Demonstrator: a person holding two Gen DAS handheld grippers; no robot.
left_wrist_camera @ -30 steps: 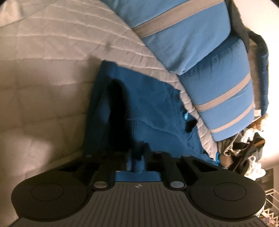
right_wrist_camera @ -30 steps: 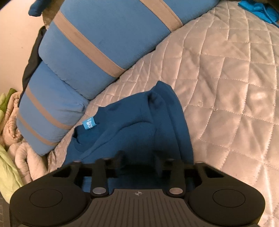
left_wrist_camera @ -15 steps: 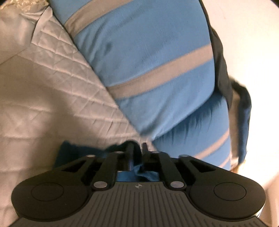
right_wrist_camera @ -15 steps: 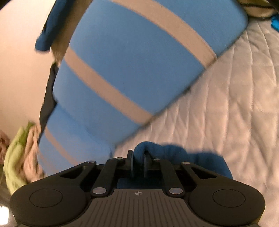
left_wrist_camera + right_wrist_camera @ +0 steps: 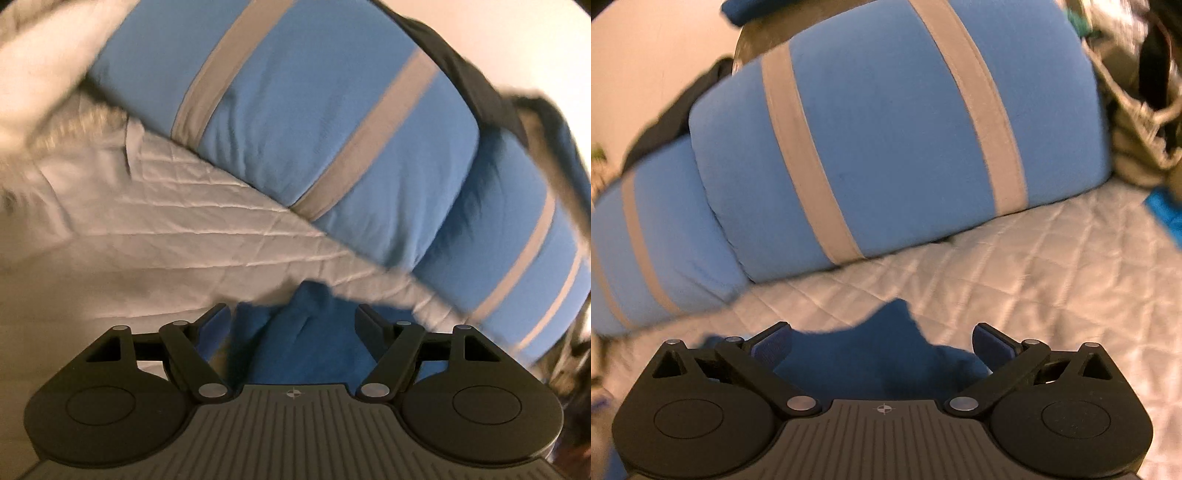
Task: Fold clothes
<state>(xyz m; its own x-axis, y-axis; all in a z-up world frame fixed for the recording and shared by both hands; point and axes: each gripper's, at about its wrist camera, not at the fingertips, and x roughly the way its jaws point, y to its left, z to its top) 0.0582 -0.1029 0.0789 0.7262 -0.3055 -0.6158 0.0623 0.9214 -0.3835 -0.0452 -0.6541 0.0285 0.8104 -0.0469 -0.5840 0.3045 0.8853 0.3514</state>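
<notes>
A dark blue garment (image 5: 306,339) lies bunched on the white quilted bed cover (image 5: 155,229), close under my left gripper (image 5: 293,314), which is open with the cloth between its spread fingers. In the right wrist view the same garment (image 5: 886,354) lies between the spread fingers of my right gripper (image 5: 882,332), which is also open. Neither gripper holds the cloth. Most of the garment is hidden below the gripper bodies.
Two light blue pillows with grey stripes (image 5: 332,122) (image 5: 886,140) lie just beyond the garment. Dark clothes (image 5: 480,88) hang behind them. A beige pile (image 5: 1137,129) and a bright blue cloth (image 5: 1167,214) sit at the right.
Both grippers were shut on the garment half a second ago and have opened, letting it go. Both views now tilt up toward the pillows.
</notes>
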